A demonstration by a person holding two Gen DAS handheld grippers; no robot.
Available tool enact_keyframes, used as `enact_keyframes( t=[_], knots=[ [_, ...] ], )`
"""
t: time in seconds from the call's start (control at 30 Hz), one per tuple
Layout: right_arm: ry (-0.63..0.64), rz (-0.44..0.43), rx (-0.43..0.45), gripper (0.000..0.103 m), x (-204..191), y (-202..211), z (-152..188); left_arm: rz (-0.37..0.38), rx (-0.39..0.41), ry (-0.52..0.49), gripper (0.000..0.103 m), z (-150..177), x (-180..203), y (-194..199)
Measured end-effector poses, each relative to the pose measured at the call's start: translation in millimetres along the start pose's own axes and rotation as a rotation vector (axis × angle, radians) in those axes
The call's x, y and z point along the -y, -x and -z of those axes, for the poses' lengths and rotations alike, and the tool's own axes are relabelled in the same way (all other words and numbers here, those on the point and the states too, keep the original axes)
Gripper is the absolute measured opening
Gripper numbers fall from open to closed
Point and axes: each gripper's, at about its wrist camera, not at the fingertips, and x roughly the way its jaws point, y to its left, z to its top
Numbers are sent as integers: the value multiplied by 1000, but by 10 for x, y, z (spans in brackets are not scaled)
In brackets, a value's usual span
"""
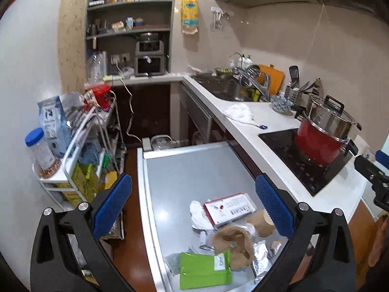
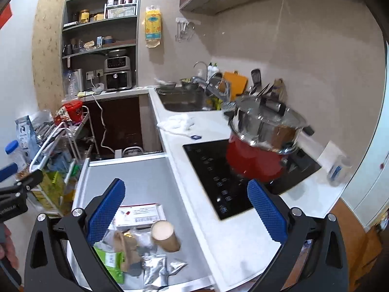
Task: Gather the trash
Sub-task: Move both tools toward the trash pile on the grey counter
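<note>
1. The left gripper (image 1: 193, 204) hangs with its jaws spread wide and empty; right under them, at 6 o'clock, lies the green packet (image 1: 205, 270), flat on the grey worktop (image 1: 184, 170).
2. The rest of the trash clusters just beyond it: a crumpled brown paper bag (image 1: 233, 243) touching the packet at 1 o'clock, foil sachets (image 1: 261, 255) at 3 o'clock, and the red-and-white box (image 1: 228, 209), long axis running 9 to 3 o'clock, almost between the jaws.
3. The right gripper (image 2: 186, 211) is also wide and empty. The tipped paper cup (image 2: 165, 236) lies between its jaws, mouth toward 11 o'clock.
4. By my reading the left gripper is nearer the packet, the right nearer the cup.
5. On the hob at 2 o'clock, a lidded steel pot (image 2: 265, 124) sits tilted in a red pot (image 2: 252, 163); its contents are hidden. No trash bin shows.
</note>
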Motion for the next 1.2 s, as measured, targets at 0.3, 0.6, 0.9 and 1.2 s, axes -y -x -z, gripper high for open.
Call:
enact_keyframes(
  t=[0.3,0.6,0.9,1.2],
  knots=[
    [-42,-33,12,99,55,72,-43,-28,34,10,101,-37,-11,89],
    [-30,-15,23,99,34,110,-77,-21,25,56,101,-71,-100,82],
    [-30,-9,20,99,61,110,-98,-56,15,51,101,-60,-58,75],
    [-27,-7,21,99,82,100,-112,-123,15,52,101,-70,-60,87]
  ],
)
